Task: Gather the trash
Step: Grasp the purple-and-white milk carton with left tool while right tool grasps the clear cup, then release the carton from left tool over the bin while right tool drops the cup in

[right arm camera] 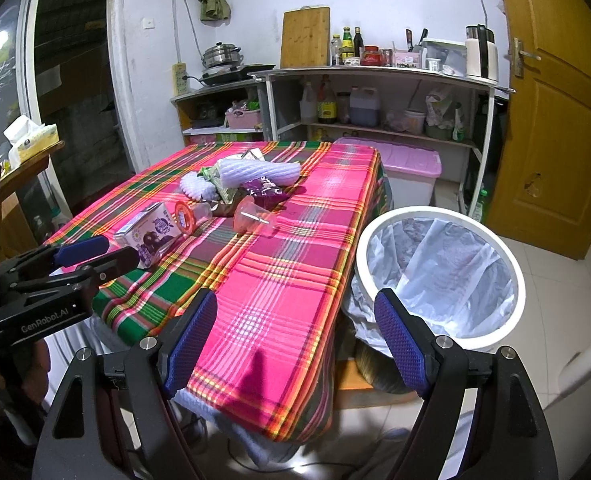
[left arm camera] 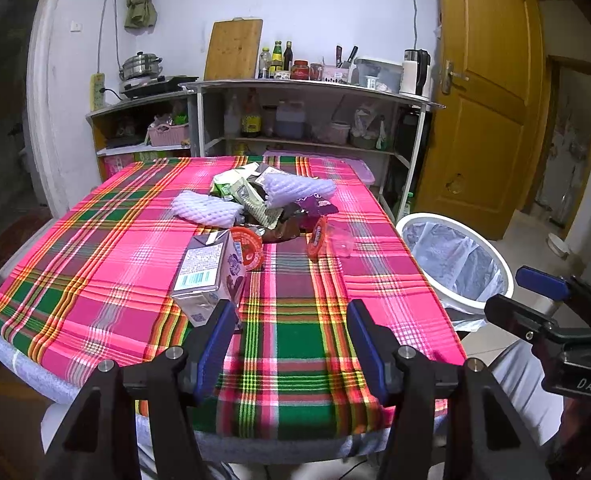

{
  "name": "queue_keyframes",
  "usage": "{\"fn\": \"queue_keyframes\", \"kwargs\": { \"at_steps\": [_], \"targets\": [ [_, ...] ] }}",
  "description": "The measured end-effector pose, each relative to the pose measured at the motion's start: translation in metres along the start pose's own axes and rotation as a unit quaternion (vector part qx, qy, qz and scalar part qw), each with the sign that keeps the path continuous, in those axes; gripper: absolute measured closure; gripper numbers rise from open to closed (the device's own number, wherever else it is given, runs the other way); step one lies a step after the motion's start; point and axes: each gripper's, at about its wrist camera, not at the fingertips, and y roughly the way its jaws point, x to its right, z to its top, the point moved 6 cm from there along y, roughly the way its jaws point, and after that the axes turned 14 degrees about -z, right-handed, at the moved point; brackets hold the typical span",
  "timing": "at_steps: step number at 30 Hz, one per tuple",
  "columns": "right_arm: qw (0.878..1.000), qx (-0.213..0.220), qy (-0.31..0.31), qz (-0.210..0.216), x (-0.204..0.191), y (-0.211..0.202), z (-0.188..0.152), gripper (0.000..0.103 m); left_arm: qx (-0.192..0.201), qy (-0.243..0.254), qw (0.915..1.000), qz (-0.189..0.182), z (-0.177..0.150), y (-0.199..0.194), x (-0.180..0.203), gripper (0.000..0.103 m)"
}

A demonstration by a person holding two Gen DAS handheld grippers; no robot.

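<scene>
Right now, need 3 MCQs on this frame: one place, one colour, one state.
1. Where is the white round bin with a plastic liner?
A. on the table
B. on the floor beside the plaid-clothed table
C. on the shelf

2. What colour is the lid of the storage box behind the table?
A. pink
B. green
C. black

3. How are the left gripper's jaws?
A. shut on the purple-and-white drink carton
B. shut on nothing
C. open, holding nothing

Answers: 1 B, its rim sits below the table edge; 2 A, the lid is pale pink; 3 C, bare cloth shows between the blue pads.
</scene>
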Motion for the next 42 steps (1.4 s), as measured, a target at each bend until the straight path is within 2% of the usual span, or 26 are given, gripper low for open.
{"fn": "queue_keyframes", "kwargs": {
  "at_steps": [4, 8, 13, 18, 24, 26, 28, 30, 33, 36, 37, 42],
  "targets": [
    [1.0, -0.001, -0.006, 0.005, -0.005, 0.009, 0.005, 0.022, 0.001, -0.006, 1.0, -0.002, 0.003, 0.003, -0.013, 0.045],
    [1.0, -0.004, -0.015, 0.019, -0.013, 0.017, 0.012, 0.022, 0.0, 0.002, 0.9997, 0.024, 0.009, 0.007, -0.028, 0.045],
    [0.999, -0.015, -0.029, 0.037, -0.026, 0.034, 0.02, 0.022, -0.008, -0.011, 0.9989, 0.044, 0.015, 0.016, -0.053, 0.045],
    [0.997, -0.011, -0.05, 0.053, -0.036, 0.054, 0.035, 0.022, -0.016, -0.036, 0.9985, 0.037, 0.018, 0.028, -0.074, 0.045],
    [0.993, -0.027, -0.093, 0.074, -0.051, 0.096, 0.05, 0.022, -0.035, -0.055, 0.9976, 0.024, 0.015, 0.046, -0.084, 0.046],
    [0.99, -0.036, -0.11, 0.084, -0.058, 0.109, 0.054, 0.022, -0.038, -0.057, 0.9974, 0.022, 0.012, 0.049, -0.085, 0.049],
    [0.987, -0.043, -0.123, 0.092, -0.065, 0.122, 0.057, 0.022, -0.041, -0.06, 0.9971, 0.024, 0.011, 0.051, -0.088, 0.058],
    [0.984, -0.052, -0.136, 0.098, -0.07, 0.136, 0.061, 0.022, -0.044, -0.064, 0.9967, 0.023, 0.009, 0.053, -0.091, 0.062],
    [0.981, -0.063, -0.151, 0.108, -0.077, 0.149, 0.064, 0.025, -0.041, -0.064, 0.9969, 0.022, 0.009, 0.053, -0.092, 0.062],
    [0.977, -0.076, -0.16, 0.12, -0.083, 0.162, 0.065, 0.039, -0.04, -0.065, 0.9969, 0.019, 0.01, 0.053, -0.092, 0.062],
    [0.976, -0.08, -0.162, 0.123, -0.085, 0.165, 0.065, 0.047, -0.04, -0.065, 0.9969, 0.018, 0.01, 0.054, -0.092, 0.062],
    [0.975, -0.085, -0.162, 0.127, -0.086, 0.169, 0.066, 0.049, -0.04, -0.065, 0.997, 0.016, 0.01, 0.055, -0.093, 0.062]
  ]
}}
